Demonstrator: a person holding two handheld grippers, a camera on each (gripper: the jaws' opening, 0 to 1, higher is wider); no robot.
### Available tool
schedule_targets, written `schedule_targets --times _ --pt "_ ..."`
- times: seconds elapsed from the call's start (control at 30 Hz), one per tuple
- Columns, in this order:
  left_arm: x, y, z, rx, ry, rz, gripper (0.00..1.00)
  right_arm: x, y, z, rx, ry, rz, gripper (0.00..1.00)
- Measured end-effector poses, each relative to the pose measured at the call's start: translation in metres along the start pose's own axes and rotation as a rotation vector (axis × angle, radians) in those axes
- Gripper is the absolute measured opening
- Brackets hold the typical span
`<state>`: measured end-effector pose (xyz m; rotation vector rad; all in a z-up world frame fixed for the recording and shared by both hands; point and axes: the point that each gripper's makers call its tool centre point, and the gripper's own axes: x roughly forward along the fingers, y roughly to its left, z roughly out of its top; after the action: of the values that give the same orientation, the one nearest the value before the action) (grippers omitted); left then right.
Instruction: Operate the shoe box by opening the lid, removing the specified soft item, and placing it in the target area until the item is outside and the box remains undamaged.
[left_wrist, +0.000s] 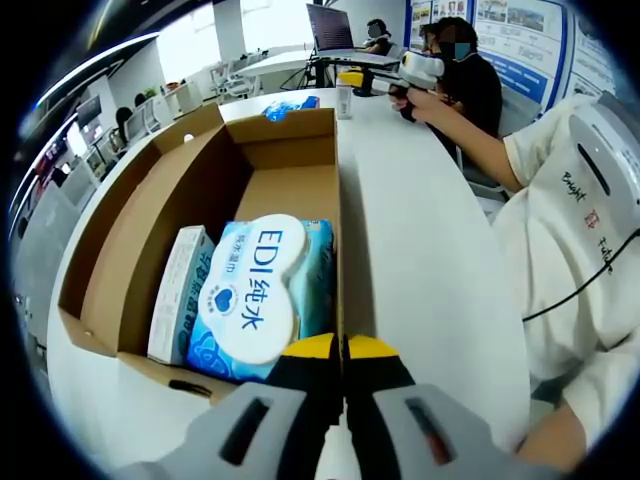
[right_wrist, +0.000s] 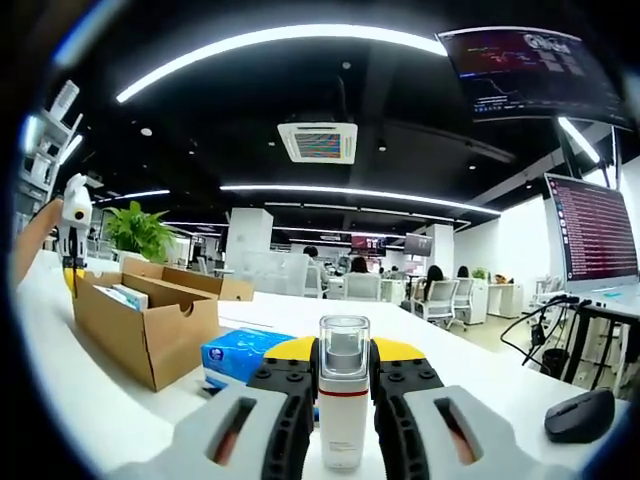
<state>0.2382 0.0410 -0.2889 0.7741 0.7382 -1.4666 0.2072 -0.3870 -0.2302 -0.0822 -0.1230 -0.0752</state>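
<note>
The left gripper (left_wrist: 343, 350) hangs just over the near rim of the open shoe box (left_wrist: 120, 220), its yellow-tipped jaws pressed together with nothing between them. The box's lid is already folded back, flaps spread wide on the white table (left_wrist: 430, 240).

Inside, at the near end, lies the soft item: a blue wet-wipes pack (left_wrist: 262, 295) with a white oval flap on top, lying flat beside a slim white carton (left_wrist: 180, 290) that stands on its long edge against the left wall. The two touch along their sides.

Over in the right gripper view, the right gripper (right_wrist: 343, 385) is pinching a small white bottle (right_wrist: 343, 400) with a clear cap, held upright. Another blue pack (right_wrist: 240, 352) lies on the table just past it, near the box's outer wall.

The wipes pack looks light and squashy, I'd say, with a slick film skin (the sort that slides if you only nip a corner). The oval flap seems a poor hold; it may peel open. Better to spread the jaws and pinch the pack across one free edge, away from the carton, and lift straight up so the cardboard walls are not dragged or torn.
</note>
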Motion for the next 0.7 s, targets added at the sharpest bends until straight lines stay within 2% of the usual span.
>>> schedule_targets --times 0.07,0.1,0.17,0.7 --pt "0.0001 0.0001 0.0 0.004 0.0 0.0 0.01 -0.0024 -0.0004 -0.0004 -0.001 0.001 0.001 0.19" --pt "-0.0001 0.0005 0.0 -0.002 -0.002 -0.005 0.01 -0.0031 -0.0016 0.0002 0.022 -0.025 0.0 0.19" --pt "0.0001 0.0004 0.0 -0.001 -0.002 -0.003 0.01 -0.0034 -0.0048 -0.001 0.065 -0.022 -0.005 0.19" --pt "0.0002 0.0017 -0.0002 0.002 -0.001 -0.001 0.01 -0.0036 0.0021 -0.0025 0.008 0.065 -0.017 0.19"
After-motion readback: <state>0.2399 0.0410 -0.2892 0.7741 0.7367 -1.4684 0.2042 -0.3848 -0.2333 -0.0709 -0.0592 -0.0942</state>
